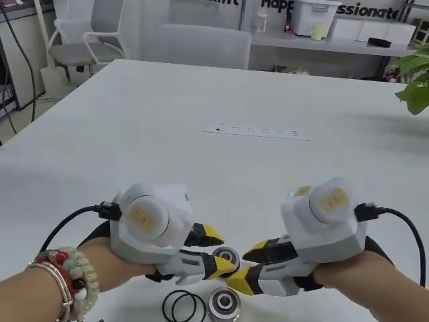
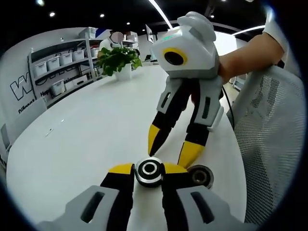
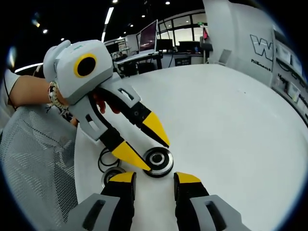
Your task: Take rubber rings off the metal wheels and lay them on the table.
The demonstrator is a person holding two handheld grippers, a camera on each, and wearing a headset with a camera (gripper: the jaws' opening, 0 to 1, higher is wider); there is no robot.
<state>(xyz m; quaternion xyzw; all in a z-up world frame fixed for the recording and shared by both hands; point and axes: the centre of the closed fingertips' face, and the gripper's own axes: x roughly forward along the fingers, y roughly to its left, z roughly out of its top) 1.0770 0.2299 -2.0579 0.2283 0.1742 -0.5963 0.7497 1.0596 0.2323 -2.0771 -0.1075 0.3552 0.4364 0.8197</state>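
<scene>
A metal wheel (image 1: 226, 256) with a dark rim sits between the yellow tips of my left gripper (image 1: 224, 251), which is shut on it just above the table. The left gripper view shows that wheel (image 2: 149, 172) clamped between its own jaws (image 2: 148, 169). My right gripper (image 1: 242, 263) faces it from the right, open and holding nothing; its tips (image 2: 171, 151) hover just beyond the wheel. In the right gripper view its own jaws (image 3: 155, 178) stand apart before the wheel (image 3: 159, 161). Two black rubber rings (image 1: 182, 306) lie on the table near the front edge, beside a second wheel (image 1: 224, 303).
A white power strip (image 1: 257, 131) lies mid-table. A potted plant (image 1: 415, 80) stands at the right edge, with chairs (image 1: 201, 43) behind the far side. A mesh chair back (image 2: 269, 144) is close behind the near table edge.
</scene>
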